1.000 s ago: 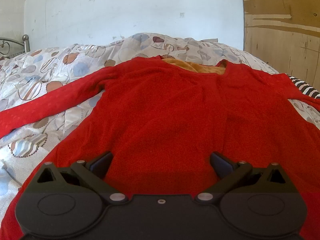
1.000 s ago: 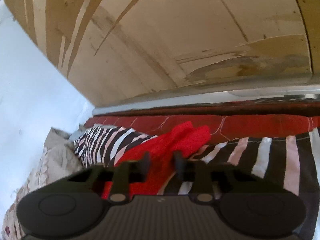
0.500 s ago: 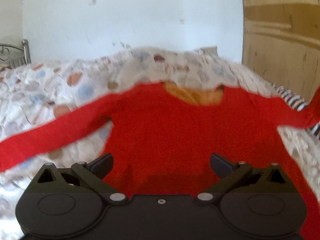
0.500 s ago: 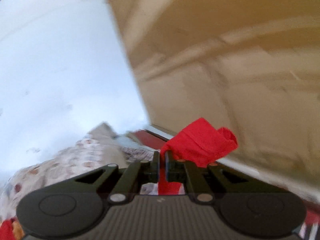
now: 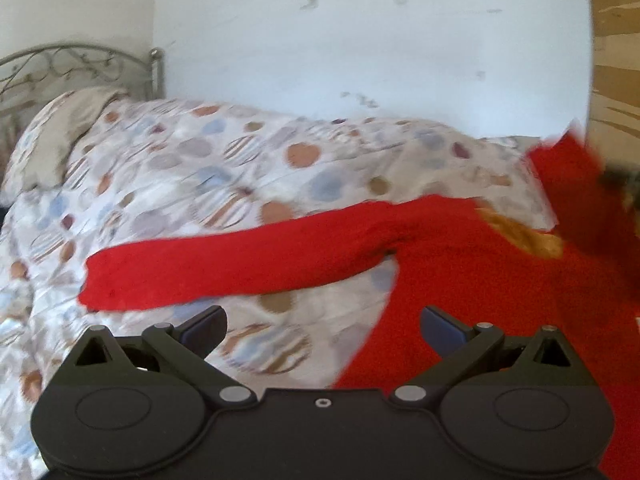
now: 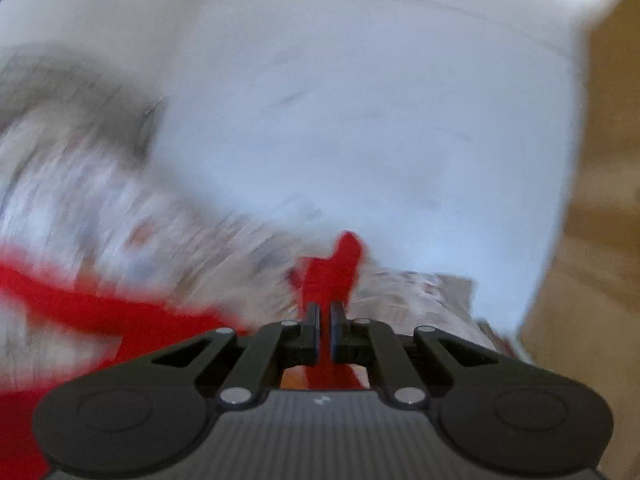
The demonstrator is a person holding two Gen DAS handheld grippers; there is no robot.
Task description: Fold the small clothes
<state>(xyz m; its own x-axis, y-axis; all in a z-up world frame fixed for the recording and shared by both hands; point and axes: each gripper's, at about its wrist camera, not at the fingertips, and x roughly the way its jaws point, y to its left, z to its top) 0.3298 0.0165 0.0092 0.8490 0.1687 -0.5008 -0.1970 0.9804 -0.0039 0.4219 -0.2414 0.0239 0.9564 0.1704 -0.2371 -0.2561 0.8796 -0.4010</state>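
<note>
- The sweater (image 5: 460, 272) lay on the quilt (image 5: 240, 176), which covered the bed.
- One sleeve (image 5: 224, 268) stretched out to the left across the quilt.
- A pillow (image 5: 60, 140) sat at the far left, before the metal headboard (image 5: 76, 64).
- The wall (image 5: 360, 40) stood behind the bed, a wooden panel (image 5: 616, 80) to its right.
- The left gripper (image 5: 322, 330) hovered above the sweater's left edge.
- The other sleeve (image 6: 328, 276) stood up between the right gripper's (image 6: 325, 332) fingers.
</note>
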